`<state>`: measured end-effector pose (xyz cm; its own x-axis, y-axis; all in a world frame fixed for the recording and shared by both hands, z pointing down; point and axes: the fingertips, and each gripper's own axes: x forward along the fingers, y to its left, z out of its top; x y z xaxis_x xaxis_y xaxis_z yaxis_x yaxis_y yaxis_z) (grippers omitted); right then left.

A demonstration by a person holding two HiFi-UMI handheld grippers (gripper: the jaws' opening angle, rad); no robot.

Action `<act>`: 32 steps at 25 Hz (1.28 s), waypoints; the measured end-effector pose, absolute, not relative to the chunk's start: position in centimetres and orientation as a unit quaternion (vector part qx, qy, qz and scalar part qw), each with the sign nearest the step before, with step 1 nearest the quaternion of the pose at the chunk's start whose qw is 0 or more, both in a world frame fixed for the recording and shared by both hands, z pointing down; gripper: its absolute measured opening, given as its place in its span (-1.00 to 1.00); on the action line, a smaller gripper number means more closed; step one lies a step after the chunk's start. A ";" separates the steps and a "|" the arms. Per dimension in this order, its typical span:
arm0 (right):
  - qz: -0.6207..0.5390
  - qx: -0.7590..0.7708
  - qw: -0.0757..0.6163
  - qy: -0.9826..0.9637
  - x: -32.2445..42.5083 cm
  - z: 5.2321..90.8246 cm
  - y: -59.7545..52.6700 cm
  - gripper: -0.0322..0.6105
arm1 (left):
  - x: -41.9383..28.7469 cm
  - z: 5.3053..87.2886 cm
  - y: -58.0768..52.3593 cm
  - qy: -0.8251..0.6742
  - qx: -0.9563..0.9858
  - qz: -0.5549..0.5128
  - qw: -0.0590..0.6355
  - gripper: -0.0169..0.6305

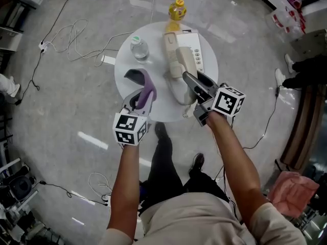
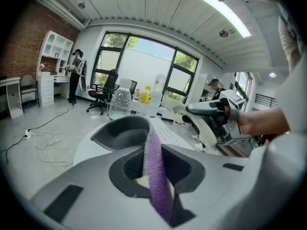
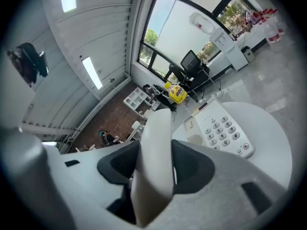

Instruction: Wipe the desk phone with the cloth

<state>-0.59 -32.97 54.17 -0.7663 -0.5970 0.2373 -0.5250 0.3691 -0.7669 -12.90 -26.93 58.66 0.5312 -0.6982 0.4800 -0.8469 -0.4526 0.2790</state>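
So the biggest thing here is the round white table [image 1: 124, 65], sitting right in front of both tongs. On it, ahead of the right tongs [image 1: 193, 80], is the flat white desk phone base with the grey keypad [image 3: 221, 128]. Its handset cradle is empty.

The long cream plastic handset [image 1: 173, 52] is in the right tongs. The jaws stand fairly wide and press on it from both sides, and it sticks out past the tips. From the left gripper view you can see it's held up off the table, not lying on the base.

The left tongs [image 1: 143, 97] are nearly closed, jaws narrow and pinching the soft purple cloth [image 2: 156, 171]. A strip of it runs up between the pads. Just beyond the tips, a dark grey part of the cloth curls over onto the table, off to the left of the phone and not touching it.

Farther out past the left tongs there's a clear plastic water bottle with a green cap [image 1: 138, 47], standing upright. Past the handset, at the table's far edge, is a small yellow bottle [image 1: 177, 9].
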 end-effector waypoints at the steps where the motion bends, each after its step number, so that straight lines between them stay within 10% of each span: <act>1: -0.449 -0.346 0.038 0.823 -0.7 54.8 -33.6 -0.28 | -13.0 59.3 -27.2 -0.459 0.838 0.154 0.251 -0.78; 32: -0.402 -0.417 -0.065 0.813 -3.9 65.4 -43.5 -0.28 | -14.6 67.2 -31.1 -0.439 0.831 0.184 0.289 -0.72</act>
<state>-3.90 -43.54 65.39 -0.6441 -0.6249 0.4411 -0.7300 0.3298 -0.5987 -14.58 -31.14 67.17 0.5468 -0.6226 0.5597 -0.8356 -0.4478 0.3183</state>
